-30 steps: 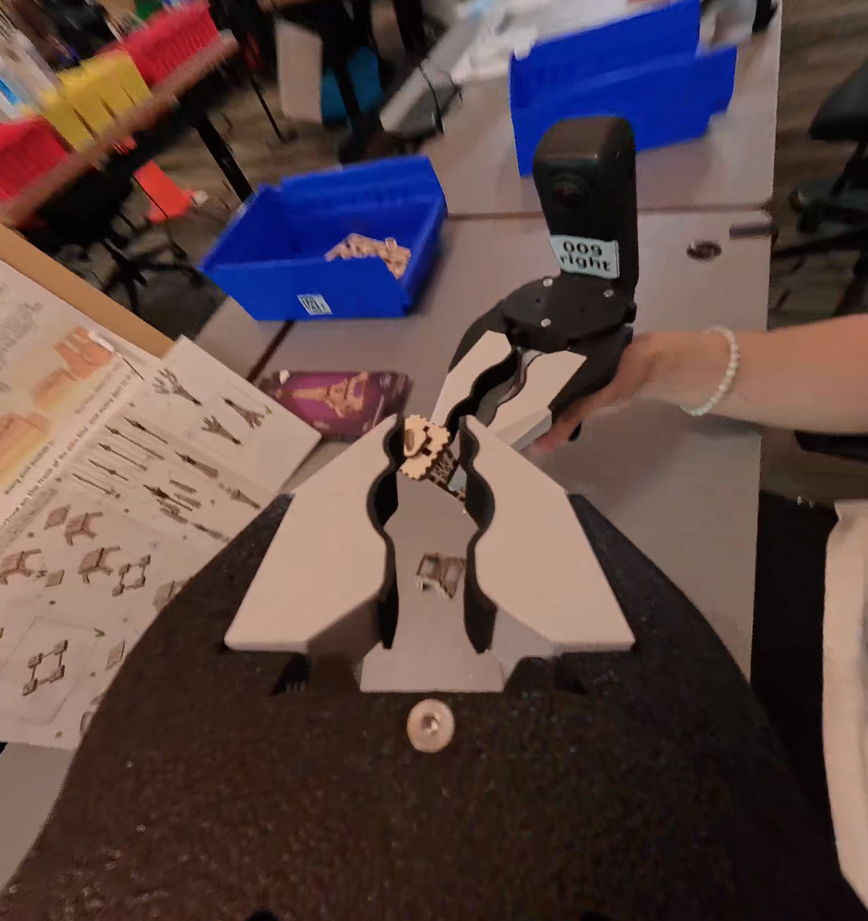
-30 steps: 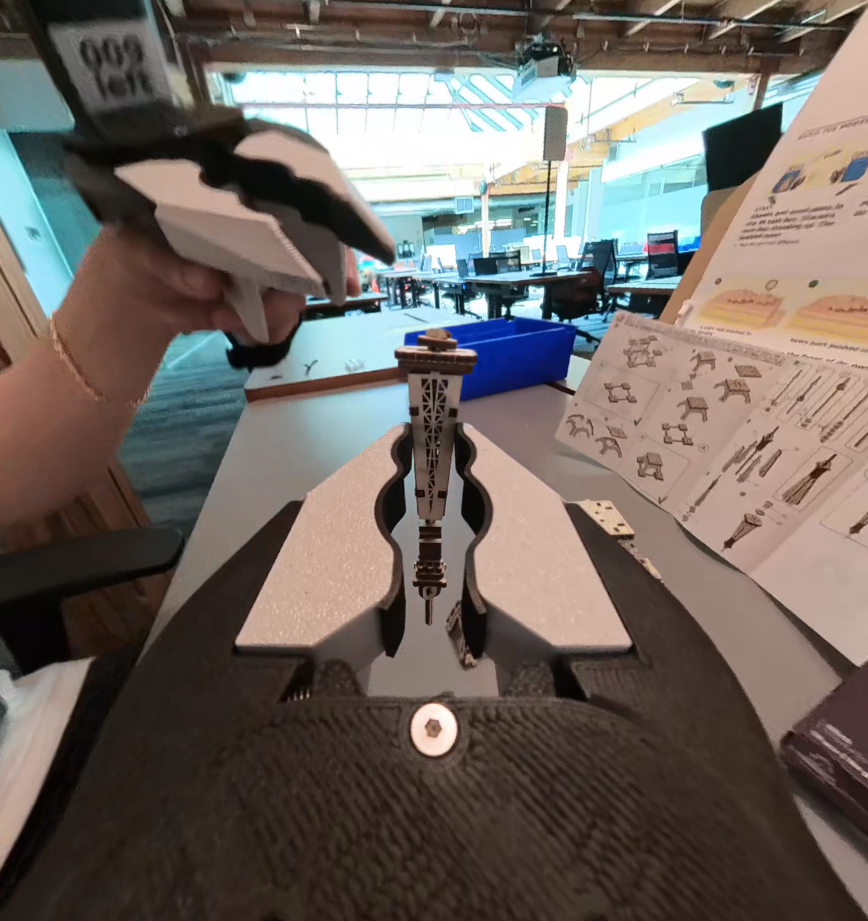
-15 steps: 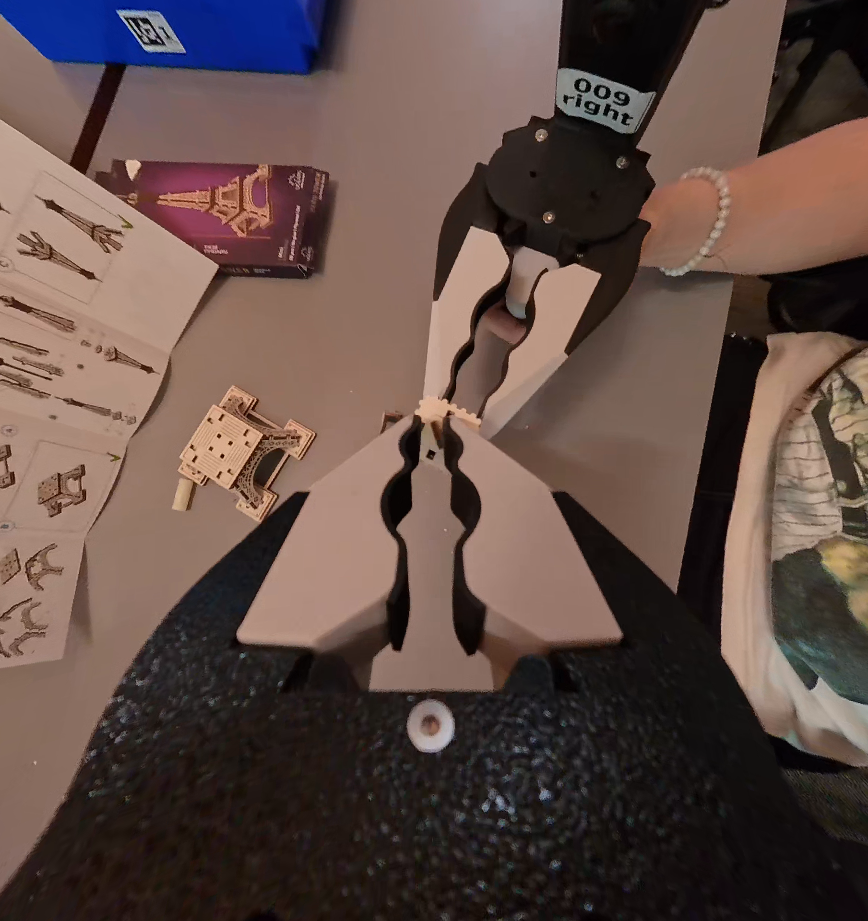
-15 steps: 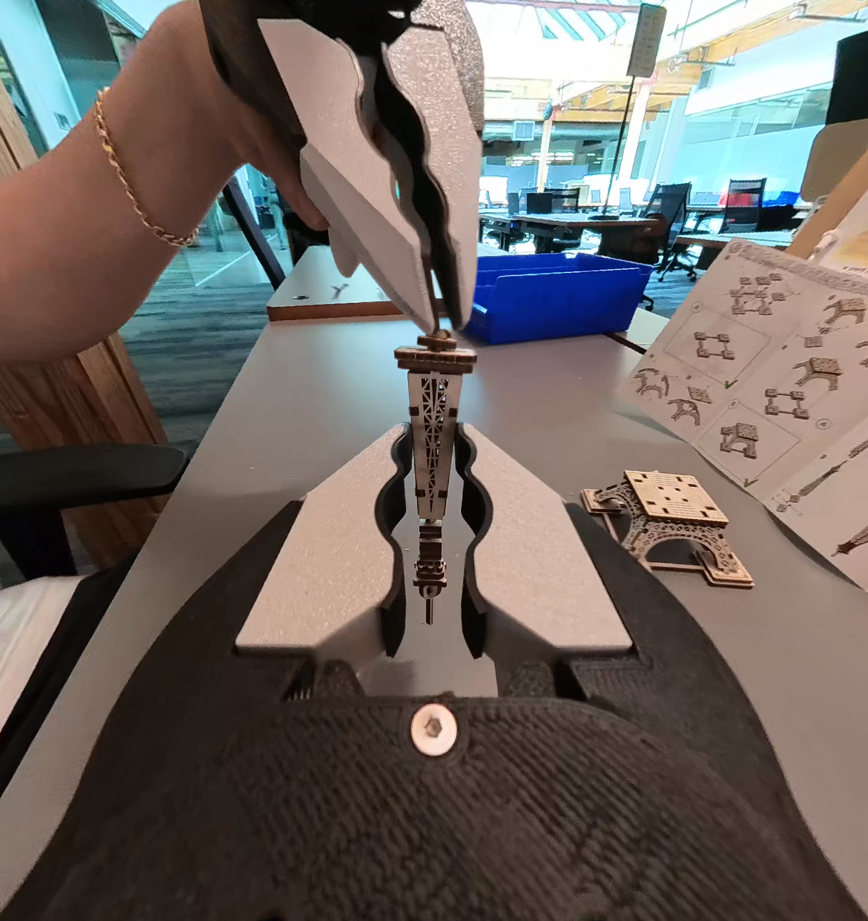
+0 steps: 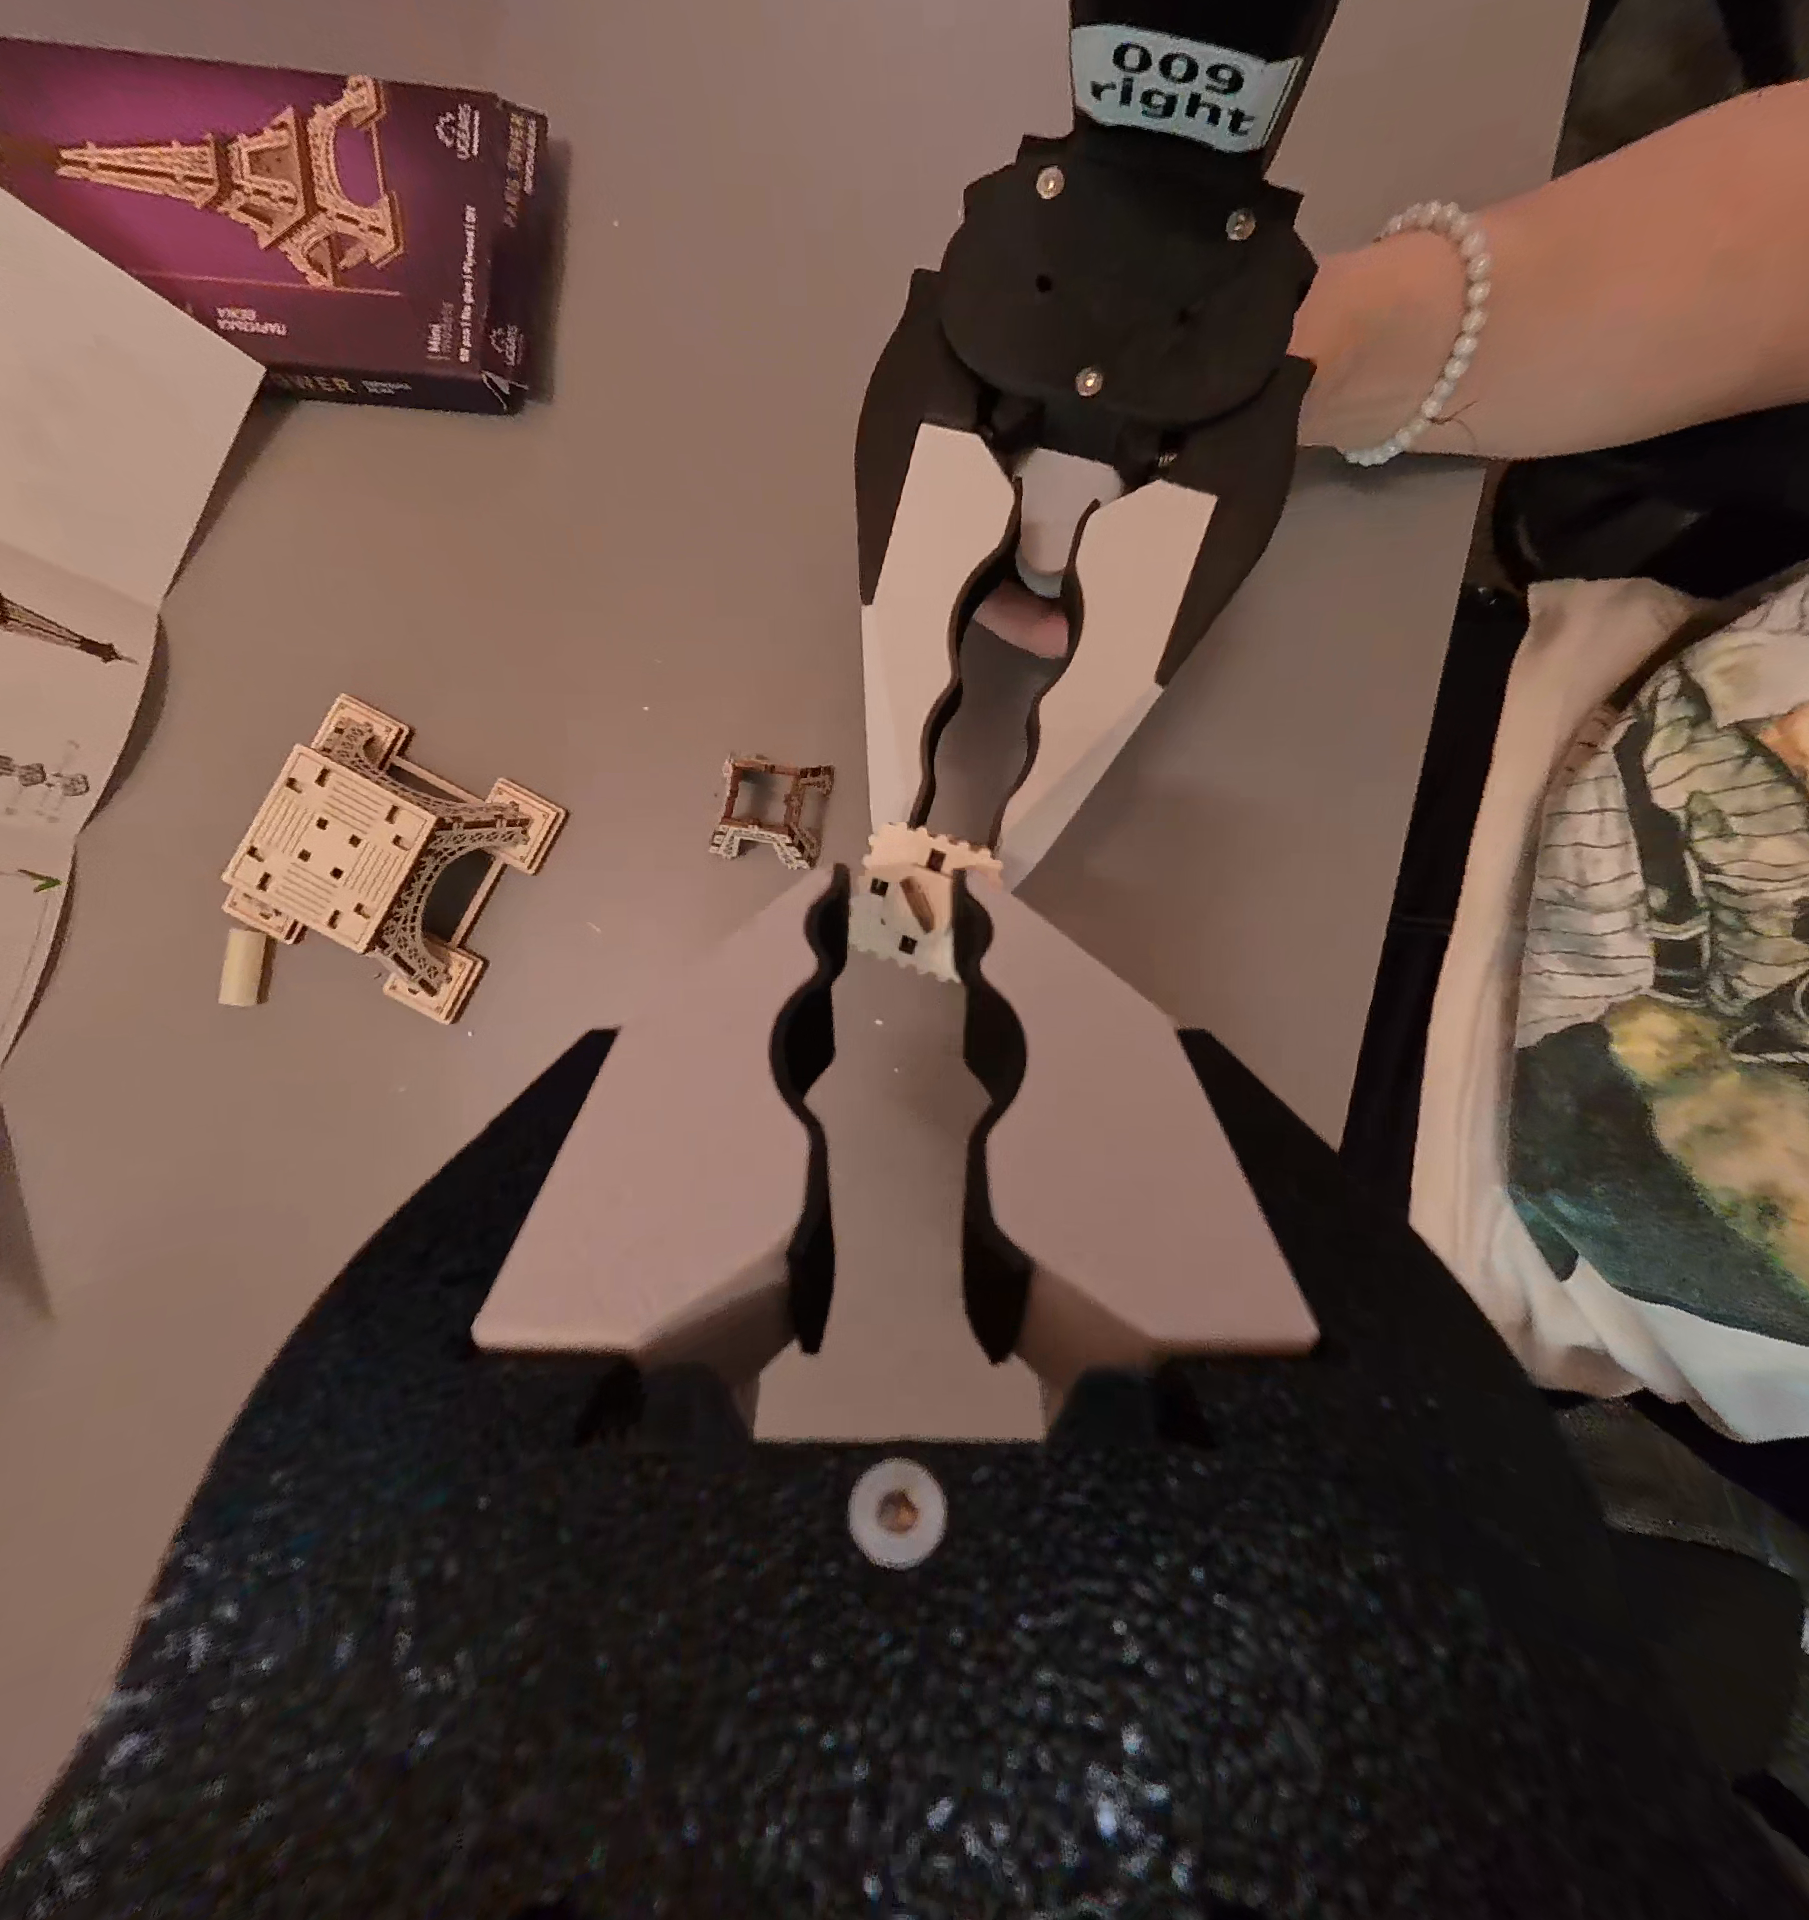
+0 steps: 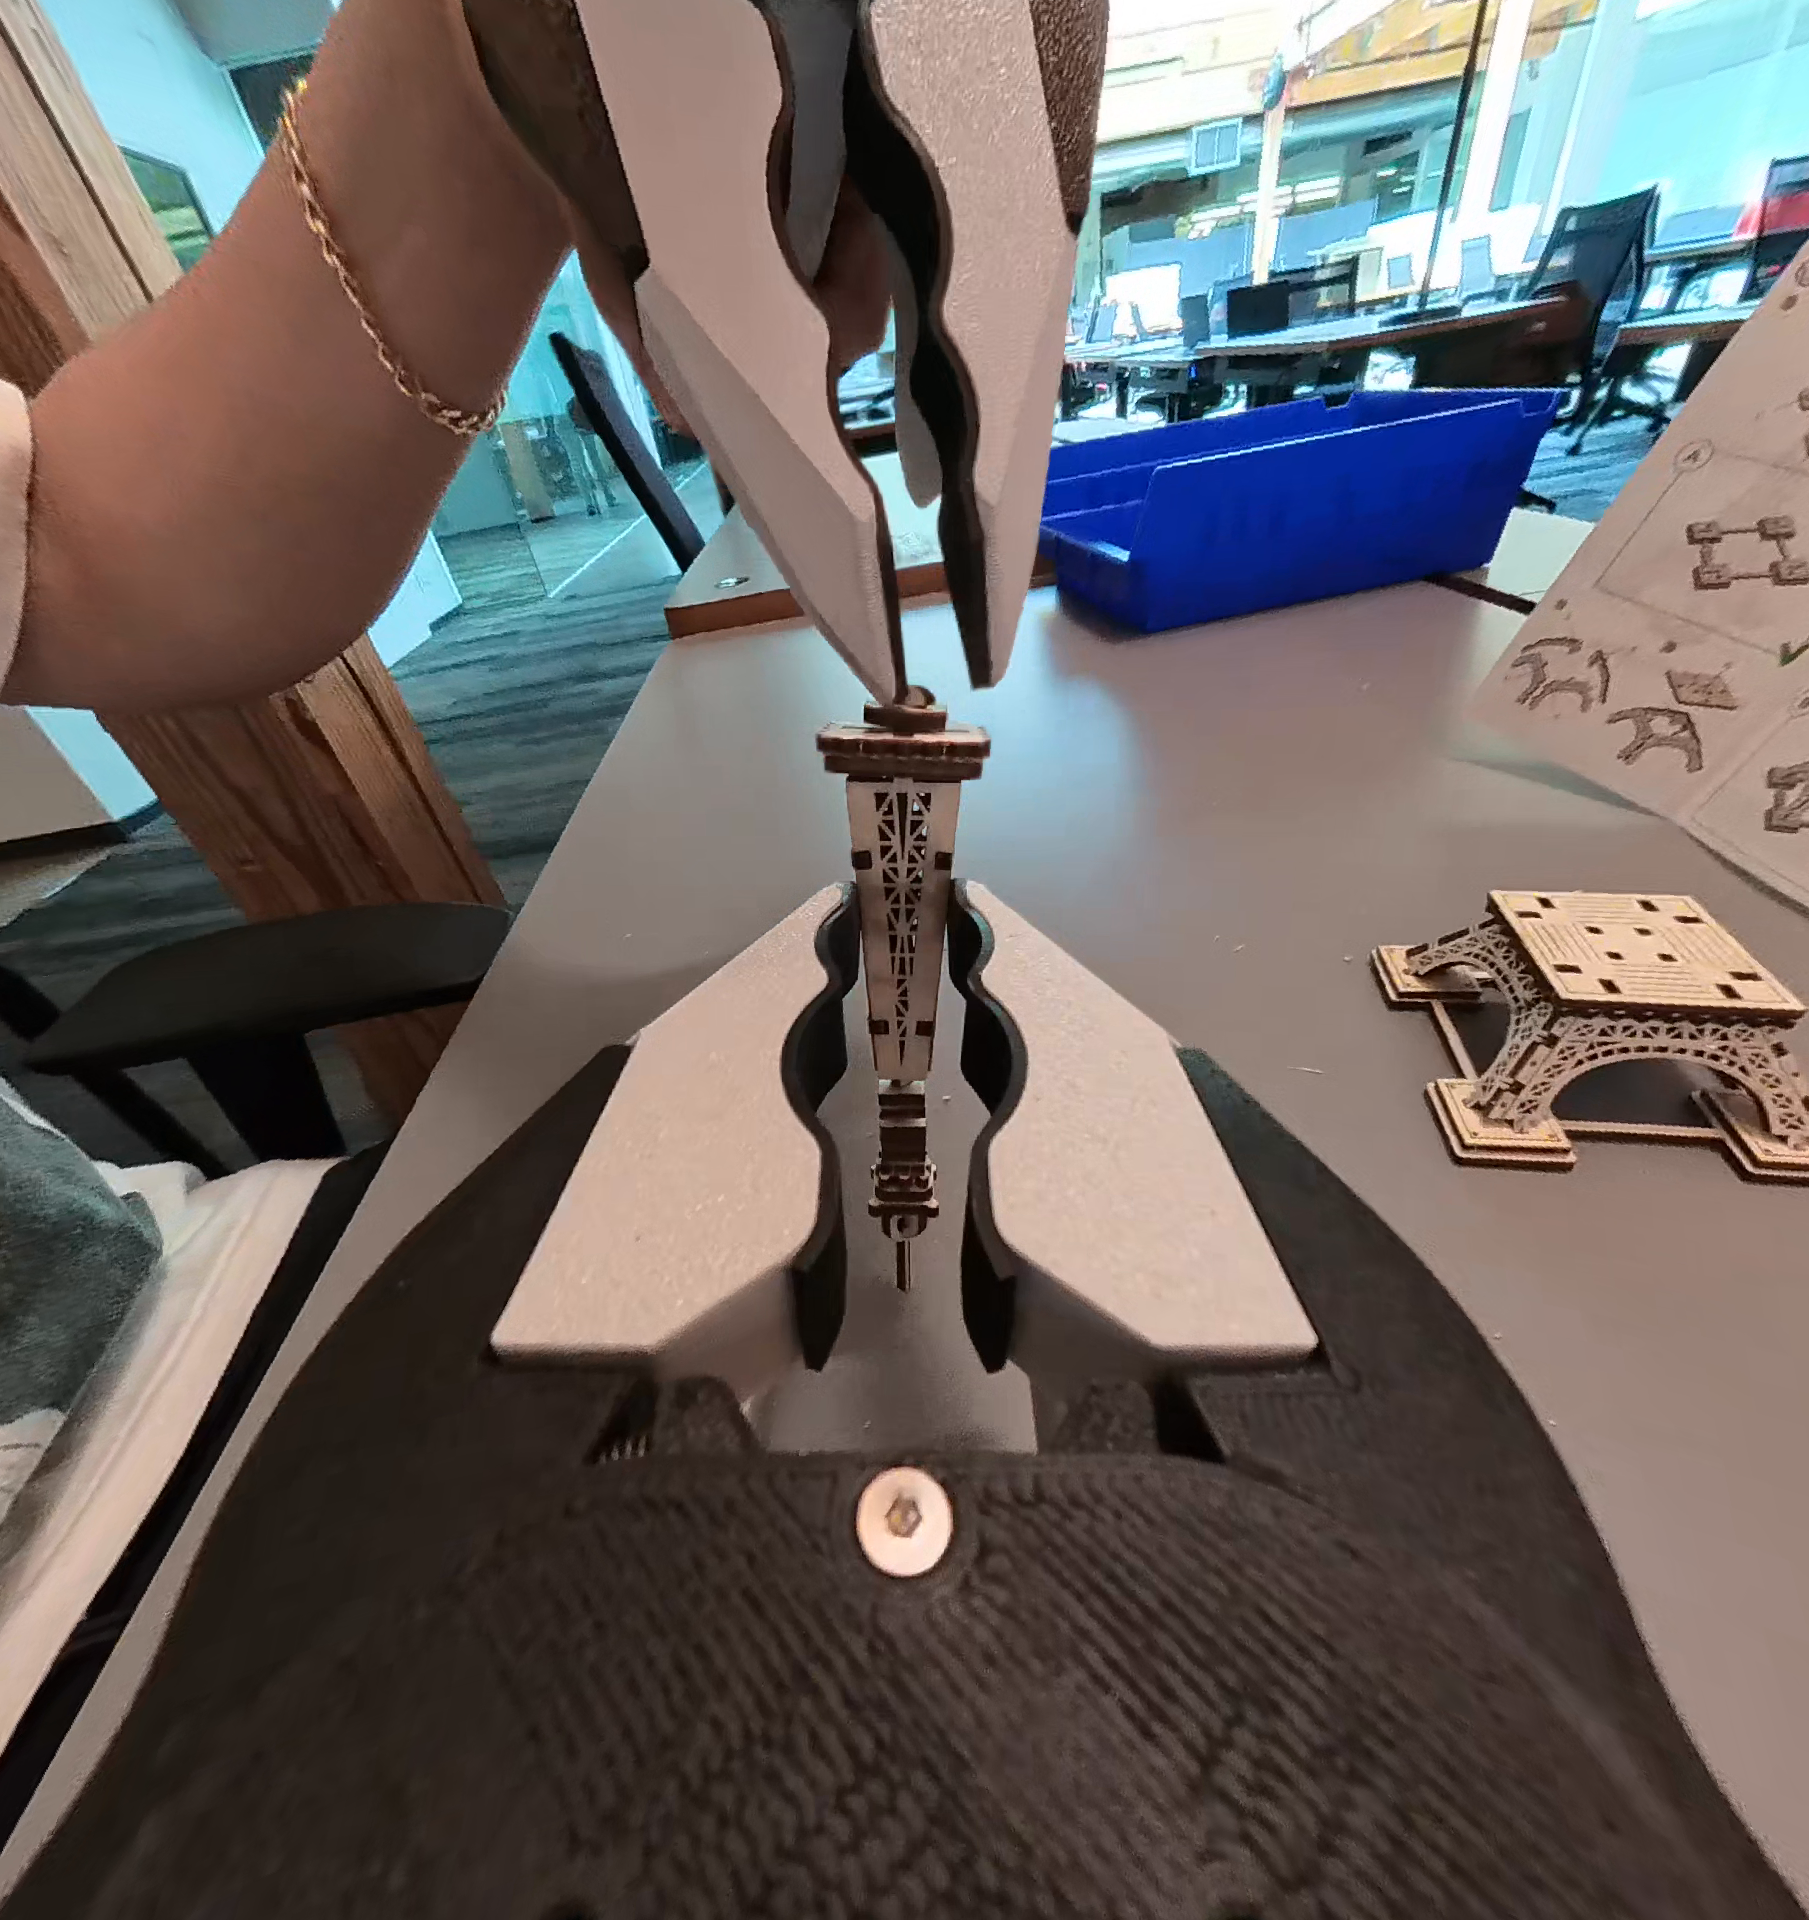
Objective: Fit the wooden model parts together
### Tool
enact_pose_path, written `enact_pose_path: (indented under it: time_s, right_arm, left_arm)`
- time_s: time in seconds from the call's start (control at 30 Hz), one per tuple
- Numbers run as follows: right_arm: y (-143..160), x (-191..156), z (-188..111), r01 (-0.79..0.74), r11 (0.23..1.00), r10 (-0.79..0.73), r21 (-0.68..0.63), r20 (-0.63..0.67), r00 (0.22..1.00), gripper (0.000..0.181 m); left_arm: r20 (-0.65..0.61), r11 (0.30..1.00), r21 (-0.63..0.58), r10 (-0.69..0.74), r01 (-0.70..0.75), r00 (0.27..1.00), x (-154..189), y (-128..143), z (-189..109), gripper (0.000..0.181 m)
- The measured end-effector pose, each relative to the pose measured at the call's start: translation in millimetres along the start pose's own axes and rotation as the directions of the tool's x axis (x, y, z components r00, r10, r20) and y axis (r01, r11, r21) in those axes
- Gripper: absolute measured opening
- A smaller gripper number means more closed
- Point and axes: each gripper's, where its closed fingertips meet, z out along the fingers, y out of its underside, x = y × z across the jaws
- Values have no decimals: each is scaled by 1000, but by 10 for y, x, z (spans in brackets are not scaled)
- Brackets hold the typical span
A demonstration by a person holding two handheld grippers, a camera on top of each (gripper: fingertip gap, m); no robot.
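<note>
My right gripper is shut on the wooden tower spire, holding it level with its wide toothed platform end pointing away. My left gripper comes down from above, slightly open. One fingertip touches the small disc on top of the platform; the other stands apart. In the left wrist view the platform sits between my left gripper's tips, with the right gripper just behind. The arched tower base and a small middle section lie on the grey table.
A purple kit box and an instruction sheet lie at the left. A short wooden peg lies by the base. A blue bin stands at the back. A person's torso is at the table's right edge. My two grippers' fingertips are within a few centimetres of each other. The small middle section lies around 10 centimeters away from my right fingertips. The arched tower base is about 15 centimeters from my right fingertips. Seen from the right wrist view as well.
My left gripper swung over from the upper left and came down onto the spire's platform end. Its fingers are now a little wider apart. The right gripper kept its hold on the spire.
</note>
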Motion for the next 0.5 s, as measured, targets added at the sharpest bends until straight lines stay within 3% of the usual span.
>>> enact_pose_path:
  time_s: [0.1, 0.23, 0.4, 0.5]
  right_arm:
    - [-18, 16, -11, -21, 1000, 21, 14, 4, 1000, 15]
    - [-16, -18, -11, -20, 1000, 20, 13, 29, 999, 15]
    - [32, -69, 27, 33, 999, -32, -23, 26, 999, 15]
    - [22, -83, 6, 24, 1000, -24, -14, 38, 999, 15]
  left_arm:
    - [-22, 998, 42, -36, 37, 999, -12, -17, -33, 37]
    - [-72, 999, -45, -23, 20, 997, 52, 132, 72, 49]
    - [-103, 992, -121, 32, -44, 994, 159, 205, 196, 35]
    - [-73, 993, -97, 64, -71, 995, 136, 157, 212, 30]
